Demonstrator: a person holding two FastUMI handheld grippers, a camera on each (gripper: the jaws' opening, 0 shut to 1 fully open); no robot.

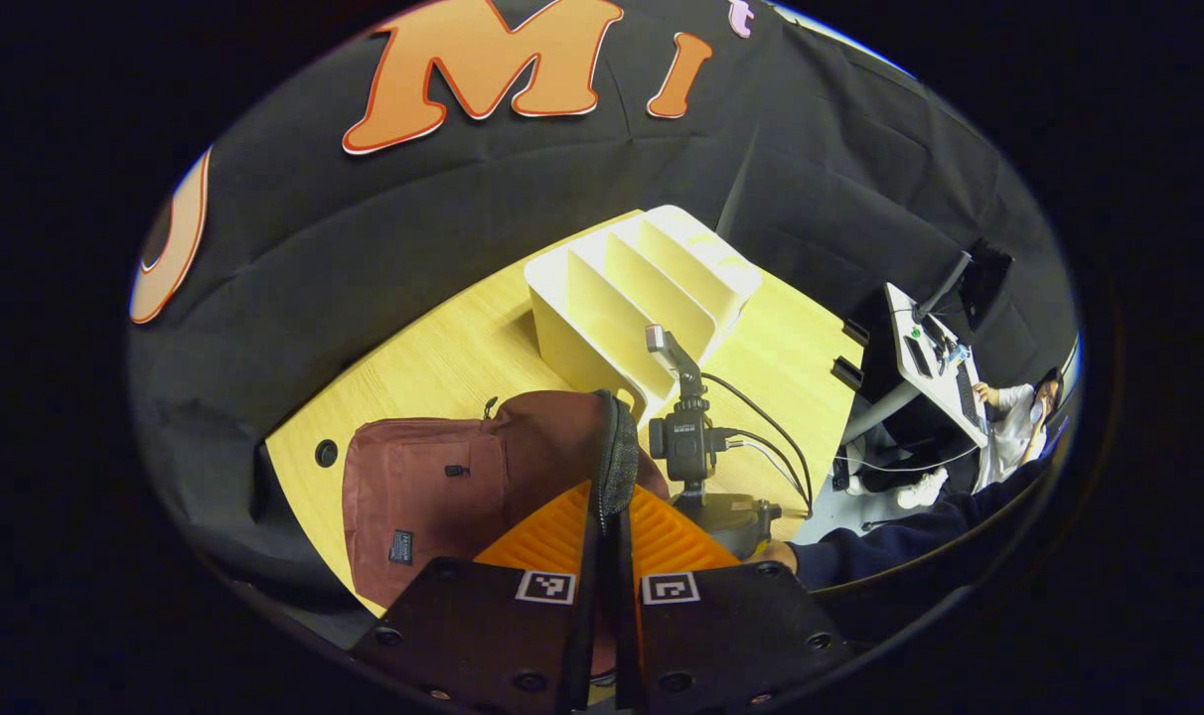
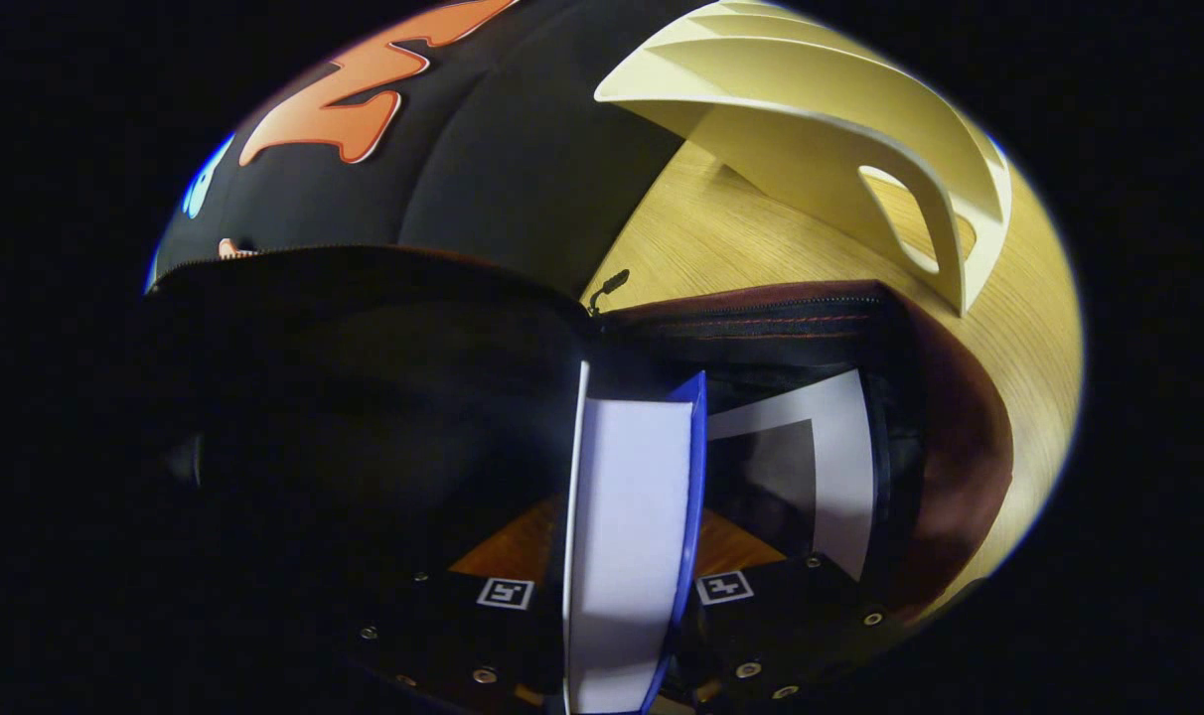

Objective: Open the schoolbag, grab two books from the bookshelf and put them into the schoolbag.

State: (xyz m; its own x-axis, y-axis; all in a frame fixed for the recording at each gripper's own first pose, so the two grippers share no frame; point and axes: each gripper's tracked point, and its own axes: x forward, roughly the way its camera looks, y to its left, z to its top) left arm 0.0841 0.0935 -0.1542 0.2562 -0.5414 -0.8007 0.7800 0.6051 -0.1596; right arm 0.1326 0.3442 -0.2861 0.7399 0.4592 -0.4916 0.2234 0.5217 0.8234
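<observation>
The maroon schoolbag point(image 1: 423, 497) lies on the wooden table point(image 1: 433, 357). My left gripper point(image 1: 610, 526) is shut on the bag's dark opening edge point(image 1: 617, 457) and holds it lifted. In the right gripper view, my right gripper point(image 2: 630, 541) is shut on a blue-covered book point(image 2: 630, 467) with white pages. The book stands edge-on inside the bag's open mouth, under the zipper rim point(image 2: 761, 310). A second book point(image 2: 840, 447) with a white and dark cover lies deeper inside the bag. The white bookshelf point(image 1: 642, 288) stands just behind the bag, its slots bare.
The right gripper's camera mount point(image 1: 683, 437) rises beside the bag, held by a hand with a dark sleeve point(image 1: 890, 541); cables point(image 1: 776, 442) trail from it. A grommet hole point(image 1: 326, 453) marks the table's left end. Off the table's right edge, a person point(image 1: 1014, 417) sits at a desk.
</observation>
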